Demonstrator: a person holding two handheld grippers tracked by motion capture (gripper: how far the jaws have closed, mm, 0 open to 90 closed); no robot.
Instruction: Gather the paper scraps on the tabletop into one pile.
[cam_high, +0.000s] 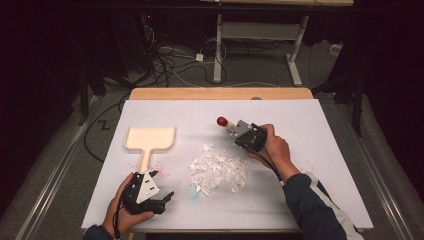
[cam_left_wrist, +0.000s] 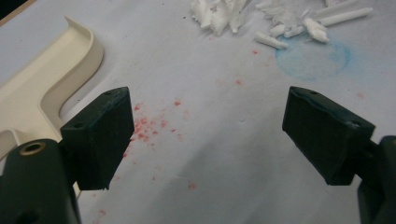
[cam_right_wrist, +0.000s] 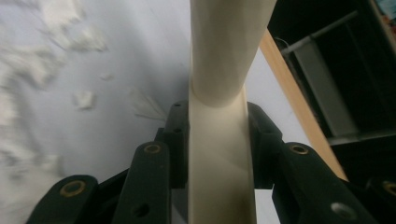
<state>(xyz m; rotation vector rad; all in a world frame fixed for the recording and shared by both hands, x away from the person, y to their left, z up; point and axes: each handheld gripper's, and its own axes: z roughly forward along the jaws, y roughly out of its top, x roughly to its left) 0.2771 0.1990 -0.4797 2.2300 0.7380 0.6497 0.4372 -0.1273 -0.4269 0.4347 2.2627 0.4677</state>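
Dustpan (cam_high: 150, 138), handle toward six o'clock, lies just at twelve o'clock of wide-open, empty left gripper (cam_high: 161, 186); right gripper (cam_high: 239, 131) clamps brush (cam_high: 226, 124).

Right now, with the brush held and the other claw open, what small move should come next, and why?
Probably close the left claw on the dustpan handle. Its jaws are wide open and empty beside that handle, while the right claw already grips the brush above the paper scraps, so the pan must be held before sweeping.
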